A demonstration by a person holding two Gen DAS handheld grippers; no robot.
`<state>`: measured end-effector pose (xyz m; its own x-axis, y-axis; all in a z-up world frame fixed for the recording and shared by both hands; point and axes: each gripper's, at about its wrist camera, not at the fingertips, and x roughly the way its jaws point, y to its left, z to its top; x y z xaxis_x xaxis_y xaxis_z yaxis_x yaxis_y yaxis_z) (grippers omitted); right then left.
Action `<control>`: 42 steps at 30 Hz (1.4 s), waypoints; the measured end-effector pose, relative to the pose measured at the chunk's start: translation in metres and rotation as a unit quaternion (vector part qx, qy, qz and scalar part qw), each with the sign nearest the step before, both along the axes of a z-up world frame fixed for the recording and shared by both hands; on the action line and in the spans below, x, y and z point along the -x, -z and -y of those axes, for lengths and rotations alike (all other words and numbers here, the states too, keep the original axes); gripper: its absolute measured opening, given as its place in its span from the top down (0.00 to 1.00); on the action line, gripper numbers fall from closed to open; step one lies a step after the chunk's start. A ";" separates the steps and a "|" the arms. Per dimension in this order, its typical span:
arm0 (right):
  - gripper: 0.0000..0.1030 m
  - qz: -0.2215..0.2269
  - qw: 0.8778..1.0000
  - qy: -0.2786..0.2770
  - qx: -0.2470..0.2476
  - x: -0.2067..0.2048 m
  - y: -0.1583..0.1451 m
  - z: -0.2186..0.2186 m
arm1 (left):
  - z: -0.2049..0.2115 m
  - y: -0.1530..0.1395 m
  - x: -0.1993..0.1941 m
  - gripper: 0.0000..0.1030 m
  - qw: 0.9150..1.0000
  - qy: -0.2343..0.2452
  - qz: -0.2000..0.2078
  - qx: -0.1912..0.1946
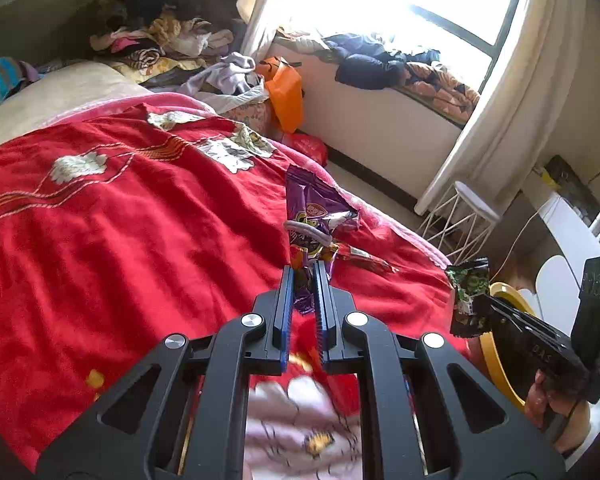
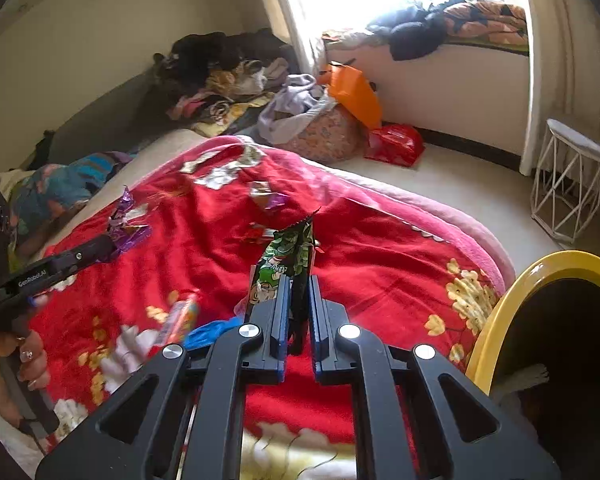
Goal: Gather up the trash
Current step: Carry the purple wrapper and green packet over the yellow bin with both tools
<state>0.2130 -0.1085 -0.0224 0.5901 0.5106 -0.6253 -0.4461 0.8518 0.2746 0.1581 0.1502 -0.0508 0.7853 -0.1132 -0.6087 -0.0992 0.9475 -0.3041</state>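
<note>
Bedroom setting: a bed (image 1: 100, 220) covered by a red floral blanket (image 2: 340, 240), clothes heaped at its far end, a bright window beyond, and a white wire stool (image 2: 568, 184) on the floor.

Left gripper (image 1: 303, 276): closed on the lower end of a purple snack wrapper (image 1: 312, 216), which stands upright above the blanket. Right gripper (image 2: 299, 284): clamped on a green snack wrapper (image 2: 288, 256), likewise lifted off the bed. A yellow-rimmed bin (image 2: 500, 320) sits just beside the bed on the right, its dark mouth open toward the right gripper.

Step in hand, as judged: both pieces are picked up and the carry to the bin is pending. The next move calls for swinging the right gripper over the rim and letting go well inside, then bringing the left across the bed edge to do the same; light foil may cling to the pads or drift outside.

Remaining litter on the blanket: a red wrapper (image 1: 364, 258) near the purple one, a crumpled foil piece (image 2: 268, 196) further up, a small orange packet (image 2: 180, 318) and something blue (image 2: 210, 332) nearer the camera.

Legible writing: "GenRobot.AI" on the left gripper body in the right wrist view. Print on both wrappers is not readable; the green one shows a cartoon figure.
</note>
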 end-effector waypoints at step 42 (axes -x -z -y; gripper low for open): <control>0.92 0.046 0.996 0.075 -0.013 0.053 -0.047 0.098 | 0.099 -0.034 0.052 0.94 0.993 0.106 0.031 -0.038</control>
